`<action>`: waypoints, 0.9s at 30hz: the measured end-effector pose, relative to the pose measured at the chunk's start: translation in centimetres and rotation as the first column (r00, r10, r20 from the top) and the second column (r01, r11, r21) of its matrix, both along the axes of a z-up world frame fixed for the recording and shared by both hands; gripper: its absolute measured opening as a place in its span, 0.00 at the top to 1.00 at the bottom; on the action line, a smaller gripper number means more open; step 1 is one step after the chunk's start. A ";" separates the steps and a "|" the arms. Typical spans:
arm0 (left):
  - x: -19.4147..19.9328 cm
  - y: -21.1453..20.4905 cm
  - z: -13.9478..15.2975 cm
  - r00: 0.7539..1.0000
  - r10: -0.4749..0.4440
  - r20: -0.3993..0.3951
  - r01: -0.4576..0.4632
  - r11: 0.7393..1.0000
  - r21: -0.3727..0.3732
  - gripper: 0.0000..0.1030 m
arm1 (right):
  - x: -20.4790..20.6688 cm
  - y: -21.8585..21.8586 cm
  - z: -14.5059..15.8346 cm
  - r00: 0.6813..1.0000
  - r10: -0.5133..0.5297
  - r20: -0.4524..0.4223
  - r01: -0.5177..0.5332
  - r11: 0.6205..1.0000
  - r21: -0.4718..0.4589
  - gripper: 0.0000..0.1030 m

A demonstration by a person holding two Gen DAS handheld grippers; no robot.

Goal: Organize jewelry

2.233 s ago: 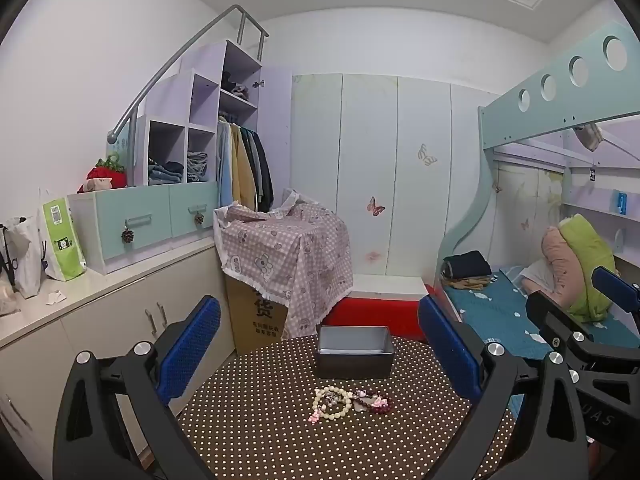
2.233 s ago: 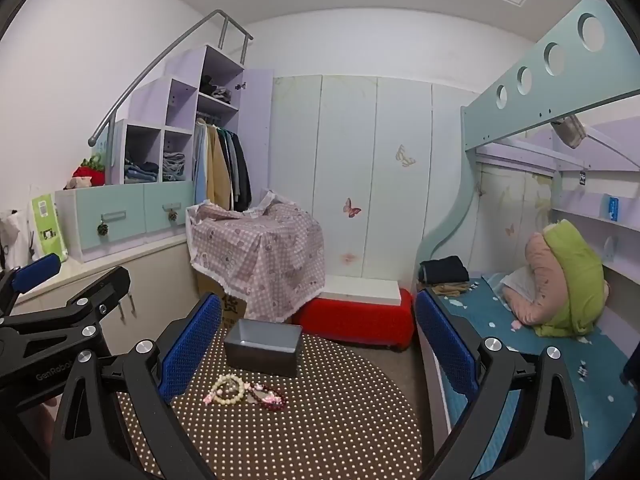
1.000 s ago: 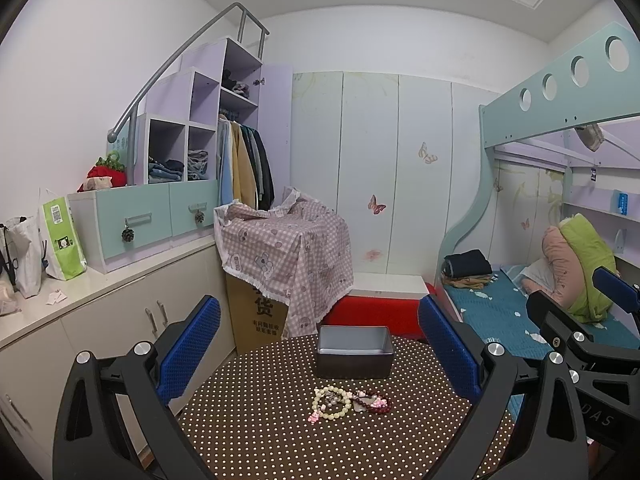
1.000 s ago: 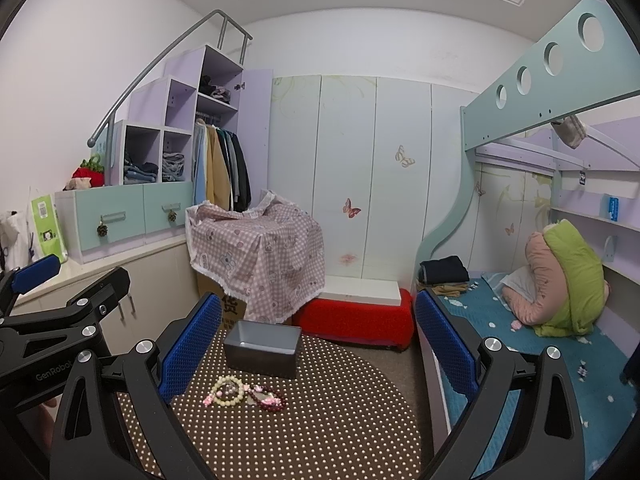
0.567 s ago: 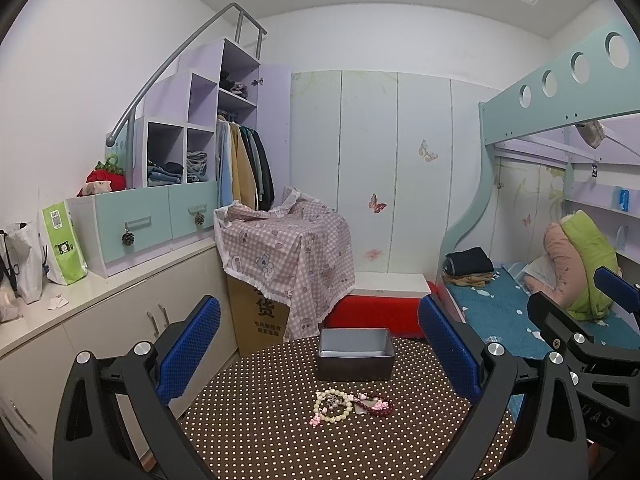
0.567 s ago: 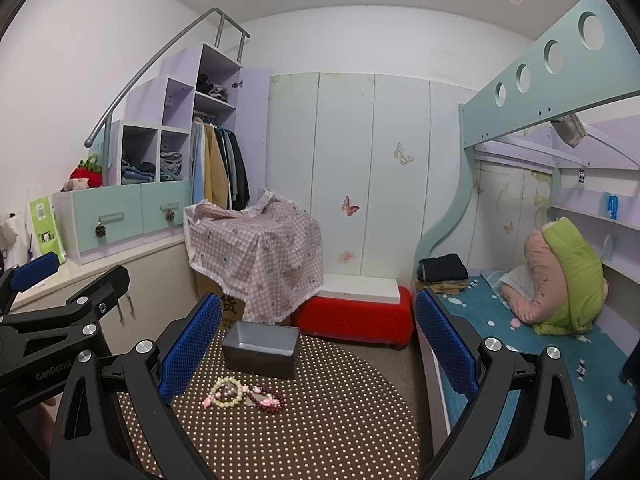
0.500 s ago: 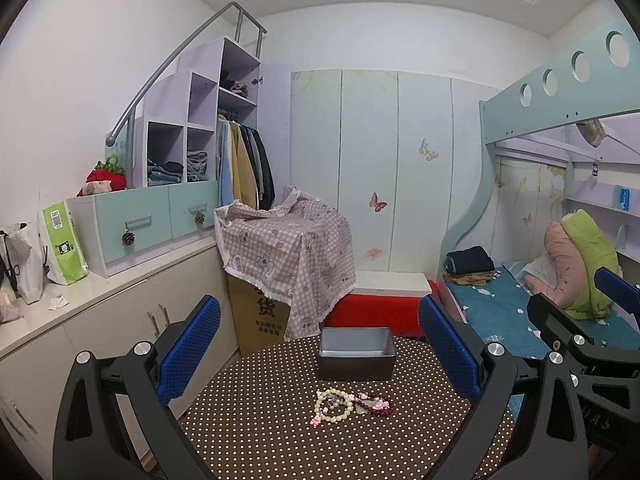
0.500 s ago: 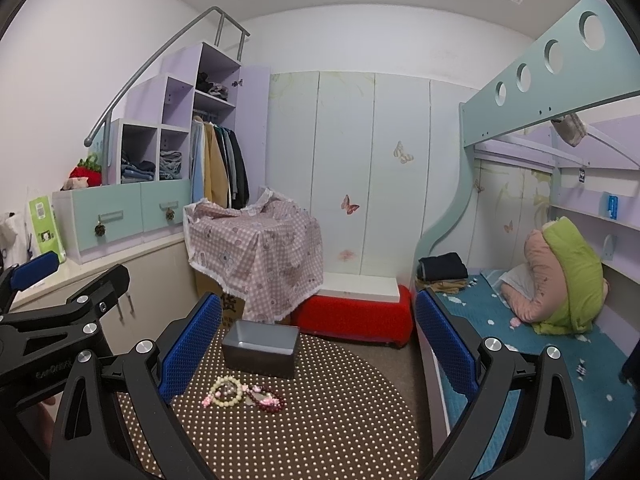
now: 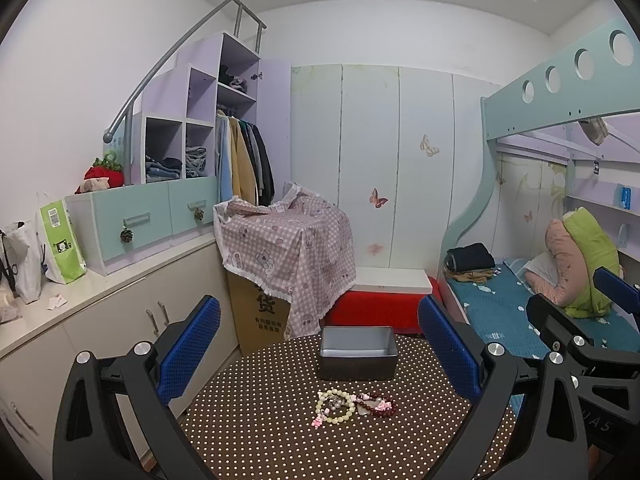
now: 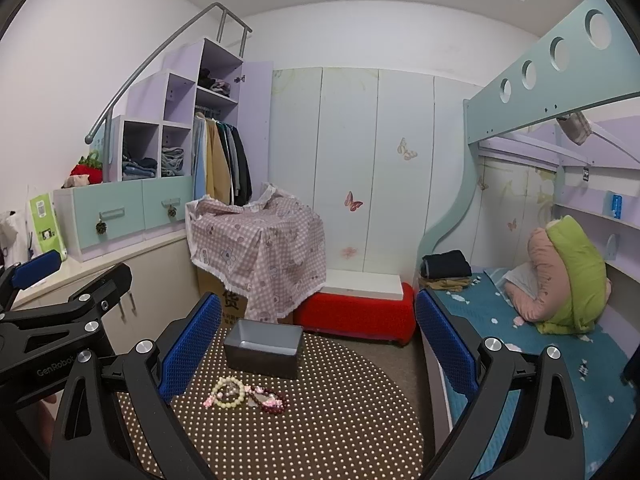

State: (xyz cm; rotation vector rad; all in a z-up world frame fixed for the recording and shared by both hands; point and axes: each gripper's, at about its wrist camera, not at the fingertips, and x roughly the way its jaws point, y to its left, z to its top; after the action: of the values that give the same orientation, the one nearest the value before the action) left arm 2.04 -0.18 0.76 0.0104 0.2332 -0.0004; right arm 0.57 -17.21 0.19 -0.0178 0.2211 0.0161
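A small heap of jewelry lies on a round brown table with white dots: a cream bead bracelet, a dark red bead bracelet and pink charms. Behind it stands an open grey box, apparently empty. My left gripper hangs open above the table, well short of the jewelry. My right gripper is open too, to the right of the heap; it also shows in the left wrist view.
The table's far edge drops to the floor before a red bench and a checked-cloth-covered box. A white counter with drawers runs on the left. A bunk bed stands on the right.
Both views have shifted only slightly; the box and jewelry sit a touch lower in frame. Jewelry and box have not moved, and both grippers remain open.
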 end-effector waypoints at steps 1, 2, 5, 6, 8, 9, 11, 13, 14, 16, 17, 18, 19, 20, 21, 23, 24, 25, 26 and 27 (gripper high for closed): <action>0.2 0.0 0.0 1.000 0.000 -0.003 0.000 1.000 -0.001 0.07 | 0.2 0.0 -0.1 1.000 0.001 -0.004 -0.001 1.000 0.001 0.08; 0.4 0.0 -0.1 1.000 -0.001 -0.008 0.001 1.000 -0.002 0.07 | 0.3 0.1 -0.2 1.000 0.001 -0.006 -0.001 1.000 0.001 0.09; 1.0 0.0 -0.3 1.000 -0.002 -0.019 0.002 1.000 -0.003 0.07 | 0.9 0.2 -0.5 1.000 0.001 -0.015 -0.001 1.000 0.002 0.09; 1.2 0.1 -0.4 1.000 -0.002 -0.021 0.002 1.000 -0.003 0.07 | 1.1 0.2 -0.6 1.000 0.002 -0.017 -0.002 1.000 0.003 0.09; 1.6 0.1 -0.5 1.000 -0.004 -0.027 0.004 1.000 -0.002 0.07 | 1.5 0.3 -0.8 1.000 0.005 -0.020 -0.004 1.000 0.005 0.09; 1.8 0.1 -0.6 1.000 -0.004 -0.030 0.004 1.000 -0.004 0.07 | 1.7 0.3 -0.9 1.000 0.006 -0.023 -0.006 1.000 0.006 0.09; 2.5 0.2 -0.9 0.999 -0.009 -0.045 0.009 1.000 -0.012 0.07 | 2.3 0.3 -1.2 0.999 0.010 -0.033 -0.010 1.000 0.007 0.09; 3.1 0.5 -1.3 0.998 -0.022 -0.062 0.020 0.999 -0.025 0.07 | 3.0 0.3 -1.5 0.999 0.016 -0.047 -0.015 1.000 0.012 0.09; 3.5 0.6 -1.5 0.997 -0.030 -0.074 0.028 0.999 -0.033 0.07 | 3.2 0.2 -1.7 0.999 0.018 -0.050 -0.017 1.000 0.014 0.09; 4.2 0.9 -2.0 0.995 -0.044 -0.087 0.040 0.998 -0.049 0.07 | 3.8 0.2 -2.1 0.998 0.020 -0.060 -0.019 1.000 0.015 0.09; 4.6 1.0 -2.2 0.995 -0.053 -0.090 0.048 0.997 -0.053 0.07 | 4.2 0.2 -2.4 0.997 0.022 -0.069 -0.021 1.000 0.017 0.09; 4.9 1.2 -2.5 0.994 -0.055 -0.092 0.050 0.997 -0.056 0.07 | 4.5 0.2 -2.7 0.997 0.024 -0.077 -0.023 1.000 0.020 0.09; 5.4 1.4 -2.8 0.993 -0.053 -0.101 0.047 0.997 -0.063 0.07 | 4.9 0.1 -2.9 0.996 0.026 -0.084 -0.024 0.999 0.022 0.09; 5.9 1.7 -3.0 0.993 -0.052 -0.110 0.045 0.996 -0.071 0.07 | 5.4 0.1 -3.3 0.995 0.025 -0.094 -0.023 0.999 0.026 0.09; 6.2 1.9 -3.3 0.992 -0.052 -0.112 0.043 0.996 -0.078 0.07 | 5.9 0.0 -3.6 0.994 0.027 -0.104 -0.024 0.999 0.030 0.09; 7.0 2.4 -4.1 0.992 -0.061 -0.108 0.051 0.995 -0.088 0.07 | 6.9 -0.1 -4.2 0.992 0.032 -0.121 -0.027 0.999 0.037 0.09; 7.5 2.7 -4.6 0.991 -0.069 -0.112 0.058 0.994 -0.093 0.07 | 7.3 -0.1 -4.6 0.991 0.033 -0.129 -0.028 0.999 0.040 0.09; 7.9 2.9 -4.9 0.990 -0.072 -0.119 0.061 0.993 -0.096 0.07 | 7.8 -0.2 -5.0 0.990 0.032 -0.138 -0.026 0.999 0.041 0.09; 8.6 3.2 -5.5 0.988 -0.072 -0.135 0.059 0.993 -0.101 0.07 | 8.5 -0.2 -5.6 0.987 0.030 -0.156 -0.024 0.999 0.041 0.09; 9.2 3.4 -5.9 0.986 -0.067 -0.154 0.051 0.993 -0.102 0.07 | 9.2 -0.2 -6.2 0.985 0.029 -0.170 -0.023 0.999 0.041 0.09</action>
State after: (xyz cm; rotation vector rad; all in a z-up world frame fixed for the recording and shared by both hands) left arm 11.27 3.25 -5.19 -0.0806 0.3904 -0.0721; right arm 9.73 -17.46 -5.98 0.0193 0.3924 0.0479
